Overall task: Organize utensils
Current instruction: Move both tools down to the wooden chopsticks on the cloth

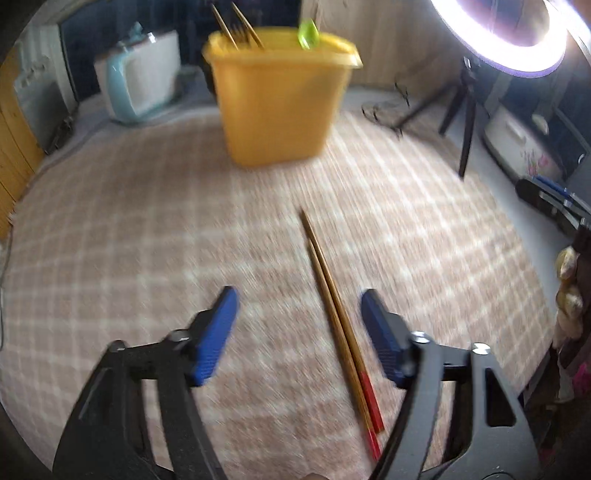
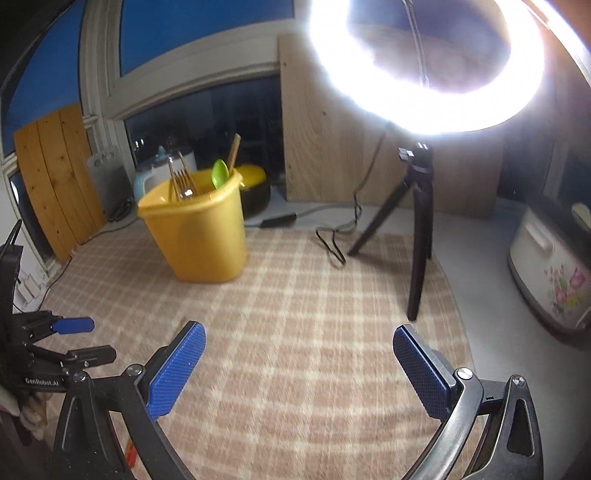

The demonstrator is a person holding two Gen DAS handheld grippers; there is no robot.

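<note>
A pair of wooden chopsticks with red ends (image 1: 332,306) lies on the checked mat (image 1: 147,240), tips pointing away. My left gripper (image 1: 299,293) hovers over them, open. The chopsticks pass between its blue pads, nearer the right pad (image 1: 384,332), and neither pad touches them. The yellow bin (image 1: 280,103) stands further back on the mat and holds a green spoon (image 1: 306,33) and other chopsticks (image 1: 236,26). In the right wrist view the bin (image 2: 199,240) also shows a fork (image 2: 183,182). My right gripper (image 2: 299,328) is open over bare mat, with nothing between its fingers.
A bright ring light (image 2: 424,74) on a black tripod (image 2: 417,236) stands at the mat's right edge, its cable (image 2: 332,243) trailing on the counter. A floral cooker (image 2: 550,273) sits far right. A pale blue kettle (image 1: 136,81) and wooden boards (image 2: 55,177) are at the back left.
</note>
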